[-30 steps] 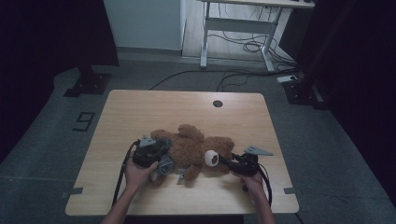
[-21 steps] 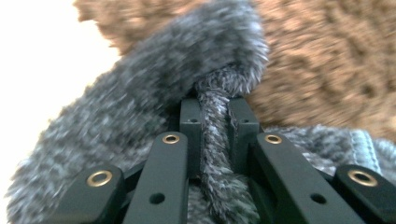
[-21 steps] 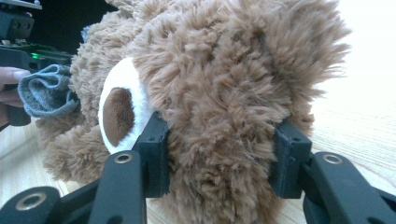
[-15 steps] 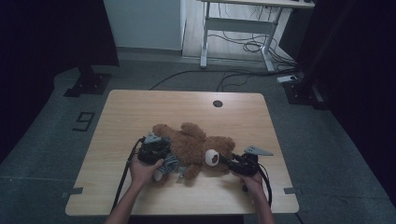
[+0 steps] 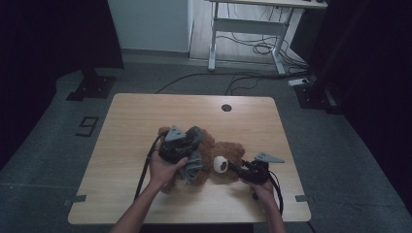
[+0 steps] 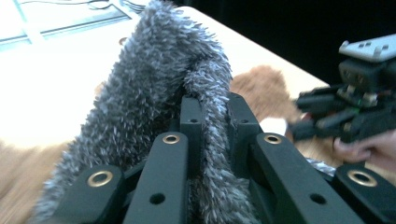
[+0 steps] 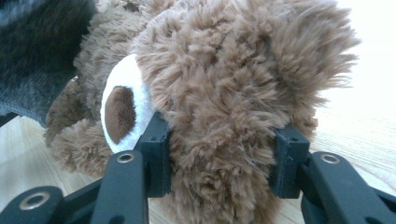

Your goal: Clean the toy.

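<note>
Since the earlier frame our left gripper had risen, jaws pinching the grey fuzzy cloth. Our right gripper clamped the brown plush teddy bear by its head on the wooden table.

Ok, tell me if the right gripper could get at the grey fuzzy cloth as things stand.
Probably not yet. The right gripper is clamped on the teddy bear's head, and the grey fuzzy cloth sits beyond the bear, pinched in the left gripper. It would have to let go of the bear first.
</note>
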A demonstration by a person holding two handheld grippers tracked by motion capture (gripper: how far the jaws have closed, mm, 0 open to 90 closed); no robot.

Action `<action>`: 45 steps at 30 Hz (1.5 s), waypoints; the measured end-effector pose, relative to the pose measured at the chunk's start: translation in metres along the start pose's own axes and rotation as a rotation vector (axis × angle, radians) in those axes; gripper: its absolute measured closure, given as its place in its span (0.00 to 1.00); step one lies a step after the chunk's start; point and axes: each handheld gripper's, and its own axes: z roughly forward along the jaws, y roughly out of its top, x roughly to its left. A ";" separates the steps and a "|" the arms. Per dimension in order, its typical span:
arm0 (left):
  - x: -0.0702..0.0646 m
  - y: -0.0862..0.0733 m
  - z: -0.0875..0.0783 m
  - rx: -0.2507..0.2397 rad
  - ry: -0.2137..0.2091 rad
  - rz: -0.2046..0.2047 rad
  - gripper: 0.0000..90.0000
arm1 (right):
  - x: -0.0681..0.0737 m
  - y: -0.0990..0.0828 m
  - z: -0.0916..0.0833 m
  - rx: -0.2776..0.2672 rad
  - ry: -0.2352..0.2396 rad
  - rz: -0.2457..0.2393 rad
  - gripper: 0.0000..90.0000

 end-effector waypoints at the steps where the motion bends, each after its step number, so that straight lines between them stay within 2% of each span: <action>1: 0.000 0.000 0.000 0.000 0.000 0.000 0.89 | 0.000 0.000 0.000 0.000 0.000 0.000 0.57; 3: -0.013 0.011 0.033 0.052 -0.022 0.009 0.88 | 0.001 0.000 -0.001 0.005 -0.004 -0.011 0.57; 4: -0.017 0.012 0.045 0.080 -0.022 0.017 0.88 | 0.002 0.000 -0.001 0.005 -0.007 -0.018 0.57; 5: -0.017 0.012 0.045 0.080 -0.022 0.017 0.88 | 0.002 0.000 -0.001 0.006 -0.007 -0.022 0.57; 6: -0.022 0.009 0.064 0.154 0.006 0.054 0.88 | 0.002 0.000 -0.001 0.006 -0.007 -0.025 0.57; 7: -0.022 0.009 0.064 0.154 0.006 0.054 0.88 | 0.002 0.000 -0.001 0.006 -0.007 -0.025 0.57; 8: -0.022 0.004 0.072 0.196 0.035 0.083 0.88 | 0.002 0.000 -0.001 0.003 -0.006 -0.028 0.57; 9: -0.015 -0.005 0.074 0.186 0.037 0.060 0.88 | 0.002 0.000 -0.001 0.004 -0.007 -0.030 0.57; 10: -0.015 -0.005 0.074 0.186 0.037 0.060 0.88 | 0.002 0.000 -0.001 0.006 -0.006 -0.030 0.57; 11: -0.002 -0.011 0.066 0.161 0.000 -0.005 0.88 | 0.002 0.000 -0.001 0.007 -0.004 -0.034 0.57; 12: -0.002 -0.011 0.066 0.161 0.000 -0.005 0.89 | 0.002 0.001 0.000 0.006 -0.003 -0.040 0.57; 13: 0.004 -0.014 0.054 0.151 0.015 -0.003 0.89 | 0.003 0.001 0.000 0.007 -0.004 -0.044 0.57; 15: 0.009 -0.015 0.039 0.142 0.060 0.021 0.89 | 0.003 0.001 0.000 0.007 -0.004 -0.042 0.57; 17: 0.018 -0.016 0.024 0.136 0.105 0.028 0.88 | 0.003 0.001 0.000 0.005 -0.003 -0.041 0.57; 18: 0.018 -0.016 0.024 0.136 0.105 0.028 0.88 | 0.003 0.001 0.000 0.005 -0.003 -0.041 0.57; 19: 0.031 -0.017 0.010 0.138 0.151 0.014 0.89 | 0.003 0.001 0.000 0.006 -0.004 -0.037 0.57; 20: 0.031 -0.017 0.010 0.138 0.151 0.014 0.88 | 0.003 0.001 0.000 0.006 -0.004 -0.037 0.57; 25: 0.072 -0.031 -0.011 0.179 0.278 -0.037 0.88 | 0.003 0.000 -0.001 0.005 -0.006 -0.037 0.57; 26: 0.080 -0.037 -0.014 0.178 0.277 -0.070 0.88 | 0.003 0.000 -0.001 0.005 -0.006 -0.036 0.57; 28: 0.086 -0.041 -0.018 0.153 0.256 -0.097 0.88 | 0.003 0.000 0.000 0.006 -0.006 -0.036 0.57; 30: 0.085 -0.039 -0.018 0.154 0.255 -0.091 0.88 | 0.003 0.000 0.000 0.006 -0.006 -0.035 0.57; 33: 0.079 -0.024 -0.011 0.155 0.249 -0.069 0.88 | 0.003 0.000 -0.001 0.005 -0.008 -0.032 0.57; 34: 0.079 -0.024 -0.011 0.155 0.249 -0.069 0.88 | 0.003 0.000 -0.001 0.005 -0.008 -0.032 0.57; 36: 0.073 -0.014 -0.003 0.173 0.205 -0.046 0.88 | 0.003 0.000 -0.001 0.006 -0.009 -0.031 0.57; 37: 0.063 -0.004 0.009 0.209 0.182 0.004 0.88 | 0.003 0.000 -0.001 0.006 -0.008 -0.030 0.57; 39: 0.053 0.003 0.022 0.247 0.168 0.043 0.88 | 0.003 0.000 0.000 0.005 -0.007 -0.030 0.57; 41: 0.044 0.008 0.032 0.244 0.151 0.046 0.88 | 0.002 0.000 0.000 0.006 -0.007 -0.028 0.57; 42: 0.044 0.008 0.032 0.244 0.151 0.046 0.88 | 0.002 0.000 0.000 0.006 -0.007 -0.028 0.57; 43: 0.035 0.011 0.041 0.233 0.109 0.034 0.88 | 0.002 0.000 0.000 0.006 -0.007 -0.026 0.57; 44: 0.035 0.011 0.041 0.233 0.109 0.034 0.88 | 0.002 0.000 0.000 0.006 -0.007 -0.026 0.57; 45: 0.030 0.012 0.045 0.223 0.090 0.025 0.88 | 0.002 0.000 0.000 0.006 -0.007 -0.026 0.57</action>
